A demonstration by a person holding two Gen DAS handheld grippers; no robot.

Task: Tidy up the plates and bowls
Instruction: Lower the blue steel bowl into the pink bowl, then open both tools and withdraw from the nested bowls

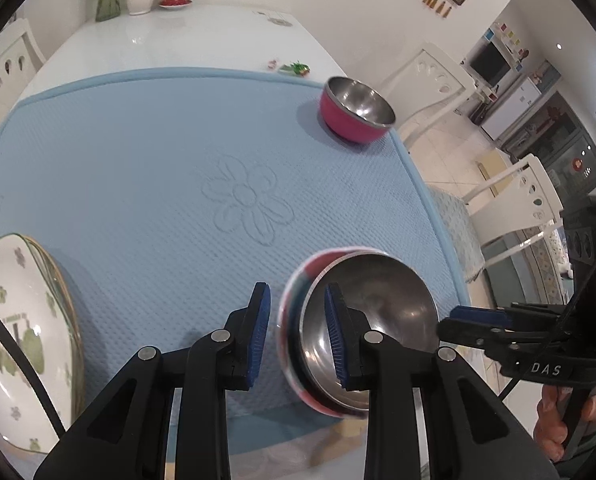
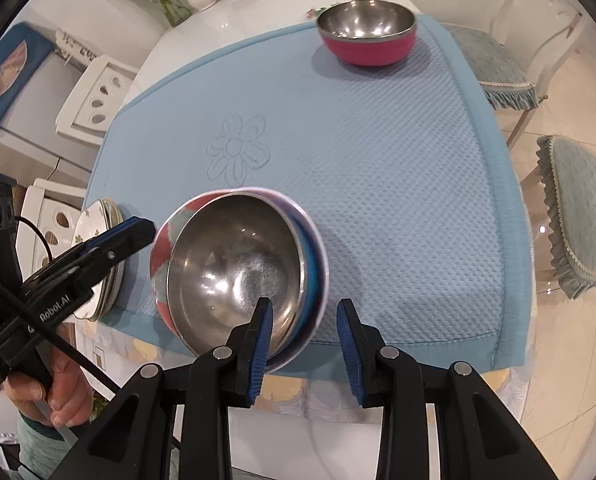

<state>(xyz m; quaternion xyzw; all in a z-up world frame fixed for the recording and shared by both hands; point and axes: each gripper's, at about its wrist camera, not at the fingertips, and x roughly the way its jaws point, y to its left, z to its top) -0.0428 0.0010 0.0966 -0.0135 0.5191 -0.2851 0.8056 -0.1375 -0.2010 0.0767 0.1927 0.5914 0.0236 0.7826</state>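
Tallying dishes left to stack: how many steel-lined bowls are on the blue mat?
2 visible: a pink steel-lined bowl at the far corner, a steel bowl nested in a patterned dish at the near edge; more may hide underneath.

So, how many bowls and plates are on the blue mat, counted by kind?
Bowls: 3, one pink bowl alone, and a steel bowl nested in a patterned bowl.
Plates: a stack of plates; exact count cannot be told.
Total: 3 bowls plus the stack.

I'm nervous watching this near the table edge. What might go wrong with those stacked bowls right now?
The stacked steel bowls look tilted and motion-blurred at the blue mat's near edge, so they may slide off. Both the left gripper and right gripper are open, so nothing holds them. The floral plates also sit by the edge.
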